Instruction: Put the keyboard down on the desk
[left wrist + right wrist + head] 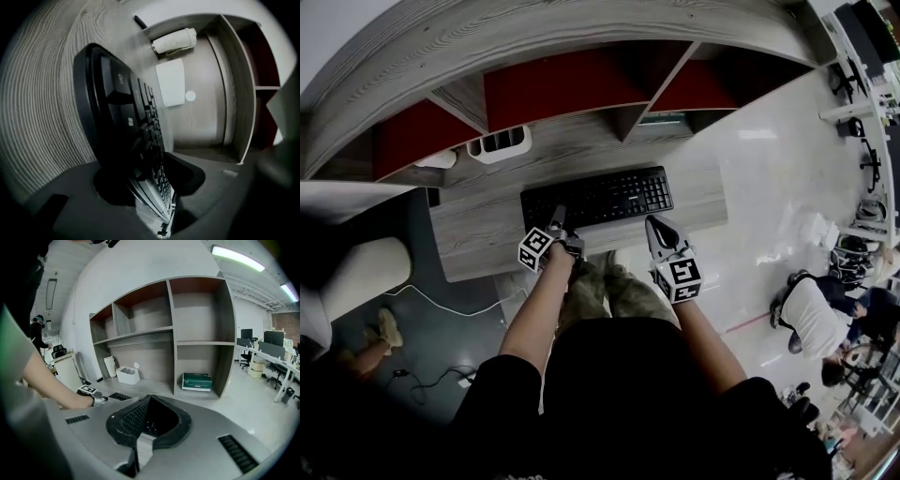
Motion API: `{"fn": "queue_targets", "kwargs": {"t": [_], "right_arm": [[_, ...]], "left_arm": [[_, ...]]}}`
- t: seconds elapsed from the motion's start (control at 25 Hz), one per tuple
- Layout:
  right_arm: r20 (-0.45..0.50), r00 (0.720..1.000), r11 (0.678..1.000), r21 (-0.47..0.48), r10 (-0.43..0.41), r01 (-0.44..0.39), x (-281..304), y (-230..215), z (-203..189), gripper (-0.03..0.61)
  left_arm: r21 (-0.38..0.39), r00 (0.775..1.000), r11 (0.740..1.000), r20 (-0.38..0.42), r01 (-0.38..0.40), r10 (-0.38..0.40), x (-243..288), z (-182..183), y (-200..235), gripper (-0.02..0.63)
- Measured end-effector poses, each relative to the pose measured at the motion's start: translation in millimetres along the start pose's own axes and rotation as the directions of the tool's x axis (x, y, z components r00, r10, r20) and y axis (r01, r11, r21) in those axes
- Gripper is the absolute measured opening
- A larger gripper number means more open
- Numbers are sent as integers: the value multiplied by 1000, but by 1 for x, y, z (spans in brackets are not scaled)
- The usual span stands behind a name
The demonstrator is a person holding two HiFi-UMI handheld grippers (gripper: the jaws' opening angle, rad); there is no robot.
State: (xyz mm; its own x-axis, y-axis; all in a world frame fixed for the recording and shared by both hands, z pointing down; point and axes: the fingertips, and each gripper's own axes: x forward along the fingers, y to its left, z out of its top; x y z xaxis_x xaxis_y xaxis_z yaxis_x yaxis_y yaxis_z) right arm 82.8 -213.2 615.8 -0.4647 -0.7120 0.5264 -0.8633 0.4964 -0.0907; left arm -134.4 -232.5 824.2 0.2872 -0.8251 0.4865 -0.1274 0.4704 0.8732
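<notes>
Two jaws of your left gripper [151, 174] stand part-way apart with the near-left edge of the keyboard [117, 110] running down between them. The pads look slack on it rather than pressing, so I judge that you hold nothing firmly there. Your right gripper [149, 417] has its jaws together at the tips with nothing between them. It sits just off the keyboard's near edge toward the right end, close to it, and I cannot tell whether it touches.

Seen from your head, the keyboard lies keys-up and seemingly flat on the desk [483, 234]. Its long axis runs left to right, roughly along the desk's near edge. The left hand is therefore the one that matters: the keyboard lies straight ahead of its jaws. Any withdrawal should go back toward you, across the long axis, so the corner is not dragged.

The desk is grey wood grain, with bare room in front of and beside the keyboard. A white organiser [499, 142] stands well behind it, against the shelf unit [581, 89], and a green box [197, 381] rests in a lower compartment. Beyond, the room is an open office with a pale floor, and people [817, 319] sit off to your right.
</notes>
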Motion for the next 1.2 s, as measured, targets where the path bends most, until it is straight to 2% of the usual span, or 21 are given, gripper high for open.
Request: {"fn": "queue_targets", "kwargs": {"t": [0.2, 0.52, 0.68, 0.8, 0.96, 1.2], "right_arm": [[-2, 1000, 1000, -8, -5, 5, -6, -2, -6, 12], [8, 999, 999, -13, -40, 40, -20, -10, -5, 12], [49, 995, 996, -9, -86, 87, -27, -20, 6, 12], [99, 988, 993, -4, -116, 117, -36, -27, 17, 12], [114, 985, 992, 6, -126, 126, -40, -30, 19, 12], [133, 984, 992, 44, -122, 117, -47, -33, 16, 12]], "left_arm": [[65, 997, 996, -44, -55, 58, -1, -6, -1, 210], [60, 990, 995, -107, -86, 92, -5, -18, -8, 334], [156, 972, 982, -190, -108, 137, -8, -27, -8, 371], [209, 953, 972, -256, -107, 160, -14, -38, -4, 374], [239, 940, 964, -286, -118, 186, -19, -44, 2, 374], [215, 931, 962, -287, -166, 225, -33, -53, 11, 379]]}}
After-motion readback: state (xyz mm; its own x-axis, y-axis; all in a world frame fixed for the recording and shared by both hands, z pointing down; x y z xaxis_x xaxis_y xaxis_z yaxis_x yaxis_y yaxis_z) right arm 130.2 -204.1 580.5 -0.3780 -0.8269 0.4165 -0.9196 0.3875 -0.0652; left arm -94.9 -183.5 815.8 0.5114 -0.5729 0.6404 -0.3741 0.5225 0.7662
